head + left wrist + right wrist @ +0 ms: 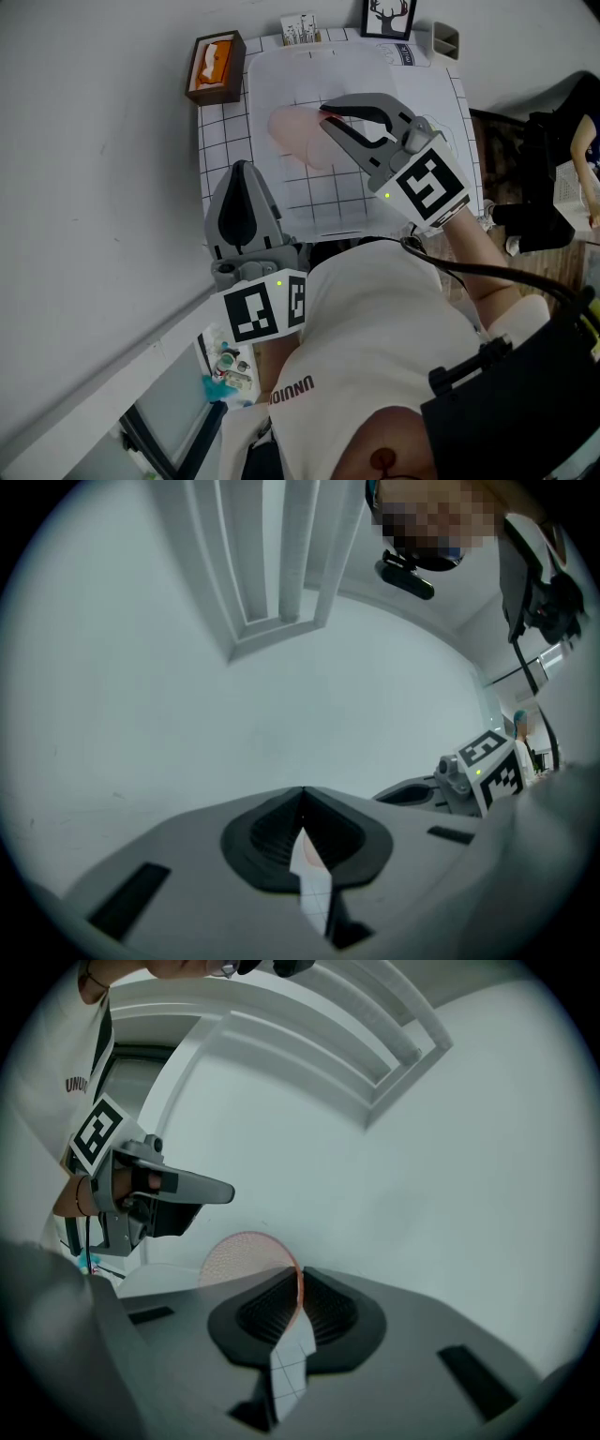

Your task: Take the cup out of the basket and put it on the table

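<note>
A pale pink, see-through cup [298,139] lies tilted over the white grid mat [281,202] on the table. My right gripper [324,116] reaches it from the right and is shut on its rim. In the right gripper view the pink rim [299,1283] is pinched between the dark pads, and the cup's body [246,1258] bulges out to the left. A pale see-through basket [412,89] seems to cover the far part of the mat; whether the cup is still inside it I cannot tell. My left gripper [241,169] hovers at the mat's near left, shut [302,797] and empty.
A wooden tissue box [216,67] stands at the far left corner. A card stand [300,28], a framed deer picture [388,17] and a grey holder [446,40] line the back edge. A white wall runs along the left. Dark gear [548,178] sits off to the right.
</note>
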Demonstrator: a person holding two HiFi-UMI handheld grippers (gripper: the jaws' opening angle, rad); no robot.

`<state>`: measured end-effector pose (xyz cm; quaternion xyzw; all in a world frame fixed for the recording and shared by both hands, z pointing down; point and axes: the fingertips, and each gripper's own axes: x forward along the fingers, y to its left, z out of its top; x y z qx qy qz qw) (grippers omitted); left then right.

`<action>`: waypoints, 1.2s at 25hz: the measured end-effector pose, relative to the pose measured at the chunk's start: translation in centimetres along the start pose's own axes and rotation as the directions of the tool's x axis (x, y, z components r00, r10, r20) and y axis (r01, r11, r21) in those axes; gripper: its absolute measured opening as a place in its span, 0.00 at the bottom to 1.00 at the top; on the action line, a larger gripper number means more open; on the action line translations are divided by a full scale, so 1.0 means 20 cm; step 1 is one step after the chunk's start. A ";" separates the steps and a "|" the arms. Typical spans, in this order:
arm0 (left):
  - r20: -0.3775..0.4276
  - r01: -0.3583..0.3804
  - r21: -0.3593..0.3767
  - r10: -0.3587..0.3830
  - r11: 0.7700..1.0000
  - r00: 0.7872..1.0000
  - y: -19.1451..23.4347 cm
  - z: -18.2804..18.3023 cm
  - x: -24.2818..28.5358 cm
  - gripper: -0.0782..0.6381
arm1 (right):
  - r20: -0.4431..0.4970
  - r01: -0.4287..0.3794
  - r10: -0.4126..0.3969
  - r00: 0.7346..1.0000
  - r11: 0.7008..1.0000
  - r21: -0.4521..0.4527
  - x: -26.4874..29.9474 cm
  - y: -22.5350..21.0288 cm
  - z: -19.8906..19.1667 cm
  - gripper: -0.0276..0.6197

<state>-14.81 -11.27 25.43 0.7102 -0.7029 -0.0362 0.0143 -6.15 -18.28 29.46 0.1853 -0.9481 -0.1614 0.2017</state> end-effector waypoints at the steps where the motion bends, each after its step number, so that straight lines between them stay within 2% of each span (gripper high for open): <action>1: 0.000 0.000 0.000 0.000 1.000 1.000 0.00 0.00 0.00 0.13 | 0.008 0.004 -0.004 1.000 1.000 0.009 0.00 0.00 0.00 0.10; 4: 0.000 -0.002 0.001 0.002 1.000 1.000 0.00 0.01 0.00 0.13 | 0.036 0.016 -0.018 0.999 0.999 0.047 0.00 -0.01 0.02 0.09; 8: 0.001 -0.005 0.000 0.005 1.000 1.000 0.01 0.00 -0.01 0.13 | 0.009 0.010 -0.010 1.000 1.000 0.006 0.00 -0.01 0.01 0.09; 12: 0.004 -0.004 -0.002 0.004 1.000 1.000 0.01 0.00 -0.01 0.13 | 0.054 0.034 -0.038 0.998 0.997 0.075 0.00 -0.01 0.03 0.09; 15: 0.002 -0.002 -0.004 0.002 1.000 1.000 0.01 0.00 -0.01 0.13 | 0.026 0.026 -0.027 0.999 0.999 0.035 -0.01 -0.01 0.01 0.09; 19: 0.001 -0.003 -0.006 0.003 1.000 1.000 0.01 0.00 -0.01 0.13 | 0.051 0.036 -0.040 0.998 0.996 0.078 0.00 -0.01 0.02 0.09; 30: 0.001 -0.007 -0.006 0.007 1.000 1.000 0.00 0.00 -0.01 0.13 | 0.002 0.016 -0.016 1.000 1.000 -0.009 -0.02 -0.01 0.01 0.10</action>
